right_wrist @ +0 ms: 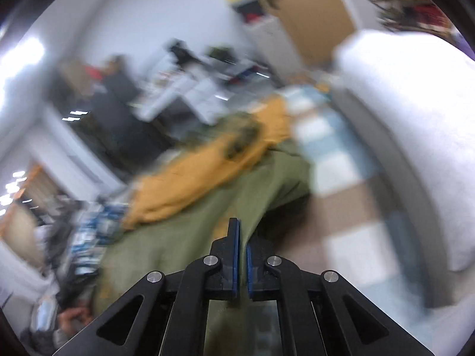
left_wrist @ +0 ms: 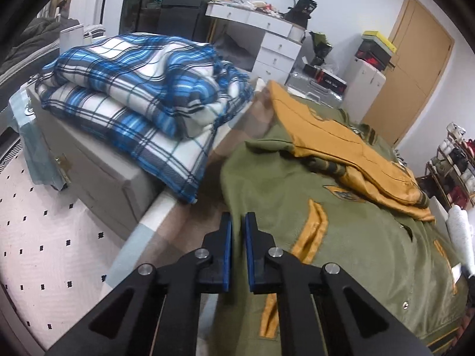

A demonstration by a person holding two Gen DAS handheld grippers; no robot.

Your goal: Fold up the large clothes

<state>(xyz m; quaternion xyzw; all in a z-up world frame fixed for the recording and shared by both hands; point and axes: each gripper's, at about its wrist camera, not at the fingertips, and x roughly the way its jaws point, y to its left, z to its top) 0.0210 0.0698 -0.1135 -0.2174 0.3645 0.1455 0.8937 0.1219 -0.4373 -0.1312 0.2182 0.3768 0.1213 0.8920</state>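
Both tongs pinching the jacket on the bed.
Left wrist view: left tongs (left_wrist: 238, 222) nearly closed on the edge of the olive jacket (left_wrist: 341, 207) with mustard sleeves; a plaid blanket (left_wrist: 133, 95) lies folded on a box beside it. Right wrist view, blurred: right tongs (right_wrist: 242, 237) clamp an olive fold of the jacket (right_wrist: 207, 222); a white pillow (right_wrist: 415, 118) shows only here.

Black linkage arms, silver pivots, blue-padded jaws

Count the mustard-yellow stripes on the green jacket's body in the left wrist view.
3 clearly: one just right of the gripper tips, one lower beside the right finger, one near the right edge. Others may hide under the folded yellow sleeve.
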